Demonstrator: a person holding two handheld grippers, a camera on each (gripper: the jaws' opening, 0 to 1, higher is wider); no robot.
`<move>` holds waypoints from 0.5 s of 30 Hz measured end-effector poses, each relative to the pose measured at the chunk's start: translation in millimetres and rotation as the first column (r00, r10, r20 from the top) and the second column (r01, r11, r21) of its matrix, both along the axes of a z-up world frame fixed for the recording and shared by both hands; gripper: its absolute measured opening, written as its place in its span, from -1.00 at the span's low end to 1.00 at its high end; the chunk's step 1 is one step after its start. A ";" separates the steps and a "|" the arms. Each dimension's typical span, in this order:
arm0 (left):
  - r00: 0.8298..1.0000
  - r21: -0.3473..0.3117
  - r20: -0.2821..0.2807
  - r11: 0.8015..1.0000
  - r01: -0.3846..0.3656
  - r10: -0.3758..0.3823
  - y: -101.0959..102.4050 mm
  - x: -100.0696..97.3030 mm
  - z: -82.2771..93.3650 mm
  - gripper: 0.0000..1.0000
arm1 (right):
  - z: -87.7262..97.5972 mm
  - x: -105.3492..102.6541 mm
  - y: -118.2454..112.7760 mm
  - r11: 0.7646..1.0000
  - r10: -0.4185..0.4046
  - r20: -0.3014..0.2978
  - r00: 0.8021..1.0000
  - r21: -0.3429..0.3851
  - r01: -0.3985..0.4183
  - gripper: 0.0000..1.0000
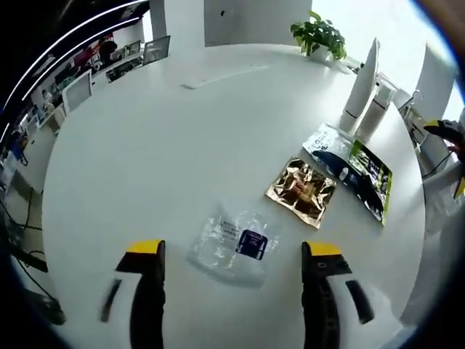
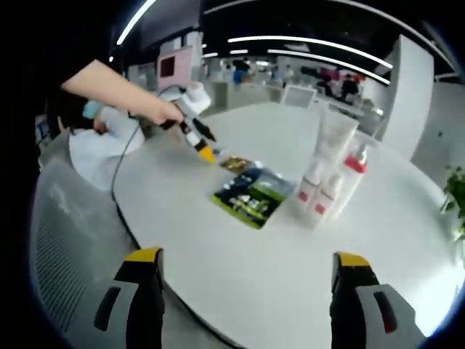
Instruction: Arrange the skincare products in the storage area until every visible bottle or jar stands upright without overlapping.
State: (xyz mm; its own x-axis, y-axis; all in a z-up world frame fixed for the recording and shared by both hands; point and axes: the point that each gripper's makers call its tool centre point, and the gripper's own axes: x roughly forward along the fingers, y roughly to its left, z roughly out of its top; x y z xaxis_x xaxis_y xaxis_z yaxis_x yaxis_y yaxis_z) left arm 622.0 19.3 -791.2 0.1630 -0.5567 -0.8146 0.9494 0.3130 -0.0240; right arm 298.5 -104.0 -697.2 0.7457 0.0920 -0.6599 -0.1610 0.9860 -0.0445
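Hovering over the round white bench (image 1: 145,160), the left tongs (image 1: 234,254) stand with jaws wide apart and nothing between them; just beyond their yellow tips lies a clear plastic sachet (image 1: 236,243) with a dark blue label, flat on the bench. Past the clear sachet and off to its right lies a shiny gold sachet (image 1: 301,190), and beyond that a dark packet (image 1: 352,167) with a green edge, the two just beside each other. Farther from the clear sachet, behind the dark packet, stand the white bottles (image 1: 363,91), upright and close together. At the far rim of the bench sits a potted plant (image 1: 320,33), well apart from the clear sachet. In the right gripper view the right tongs (image 2: 247,265) are also spread wide, holding nothing, over the near rim of the bench (image 2: 240,291). Beyond them lies the dark packet (image 2: 253,195), and to its right stand the white bottles (image 2: 330,171), one a tall tube and the shorter ones with red bands, all upright and bunched, touching or nearly so. Beyond the dark packet the gold sachet (image 2: 236,163) glints, and past it the other tongs (image 2: 200,142) come in from the left, held by a person's hand (image 2: 156,113). A grey mesh chair (image 2: 69,240) stands beside the near rim.
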 end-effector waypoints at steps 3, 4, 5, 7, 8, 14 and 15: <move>1.000 0.004 0.003 1.000 0.020 -0.020 -0.3 -1.1 -0.2 0.31 | 0.2 0.2 -0.2 1.000 -0.002 0.001 1.000 0.001 0.002 0.98; 0.999 0.003 0.009 0.999 0.033 -0.033 -1.2 -2.6 0.5 0.30 | 0.0 -0.1 -0.5 1.000 -0.002 -0.001 1.000 -0.001 0.002 0.98; 0.999 0.000 0.014 0.999 0.048 -0.048 -2.5 -4.7 1.2 0.26 | -0.1 -0.1 -0.7 1.000 -0.003 -0.001 1.000 -0.002 0.003 0.98; 0.996 -0.005 0.026 0.997 0.081 -0.081 -5.4 -8.8 2.6 0.16 | -0.1 0.0 -0.6 1.000 -0.003 -0.001 1.000 0.000 0.003 0.98; 0.996 -0.006 0.028 0.996 0.085 -0.085 -6.3 -9.5 3.0 0.09 | -0.2 -0.1 -0.7 1.000 -0.004 -0.002 1.000 0.000 0.004 0.98; 0.995 -0.012 0.027 0.995 0.097 -0.097 -9.5 -10.8 3.4 -0.16 | -0.8 -0.5 -1.1 1.000 -0.004 -0.005 1.000 -0.005 0.004 0.98; 0.994 -0.012 0.029 0.995 0.101 -0.101 -9.6 -11.6 3.7 -0.18 | -0.8 -0.4 -1.0 1.000 -0.004 -0.004 1.000 -0.004 0.004 0.98</move>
